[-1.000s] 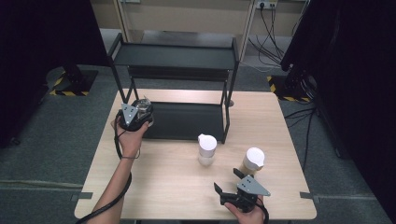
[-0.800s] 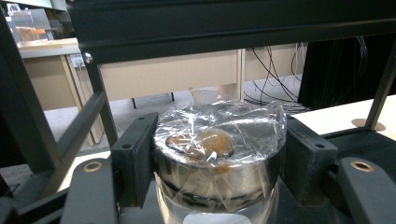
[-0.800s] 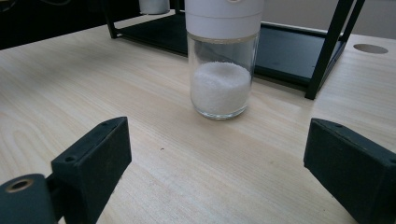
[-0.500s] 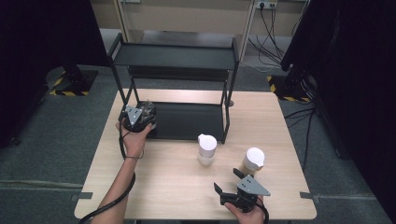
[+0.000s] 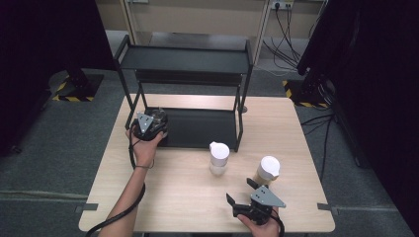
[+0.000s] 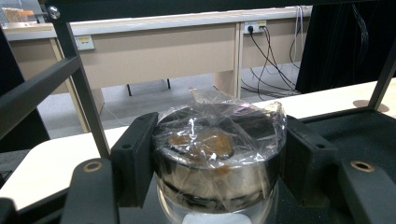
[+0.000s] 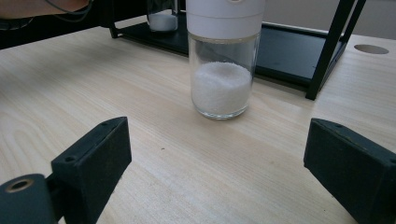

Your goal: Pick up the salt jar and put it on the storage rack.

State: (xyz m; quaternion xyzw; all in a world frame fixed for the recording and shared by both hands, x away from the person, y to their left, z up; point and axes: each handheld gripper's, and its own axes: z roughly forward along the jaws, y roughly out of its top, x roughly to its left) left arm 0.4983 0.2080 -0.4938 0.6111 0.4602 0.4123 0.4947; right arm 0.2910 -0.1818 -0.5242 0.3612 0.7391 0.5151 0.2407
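Observation:
My left gripper [image 6: 217,163] is shut on a round metal container [image 6: 217,154] covered in crinkled clear film, with something brown under the film. The black pads [image 6: 135,158] press on both its sides. In the high view the left gripper [image 5: 158,121] holds the container [image 5: 160,117] at the left end of the black rack's lower shelf [image 5: 202,129]. My right gripper [image 5: 239,190] stands open near the table's front edge. Between and beyond its jaws in the right gripper view [image 7: 224,172] stands a glass jar [image 7: 224,70] with a white lid and white granules, apart from both pads.
The white-lidded jar [image 5: 219,157] stands just in front of the rack's right front post [image 5: 238,129]. A second white-lidded jar [image 5: 267,170] with tan contents stands to its right, close to the right gripper. The rack has an upper shelf [image 5: 185,59]. Light wooden table [image 5: 188,197].
The left hand with its container has edged slightly nearer and to the right at the shelf's left end. The right gripper and both jars have stayed put.

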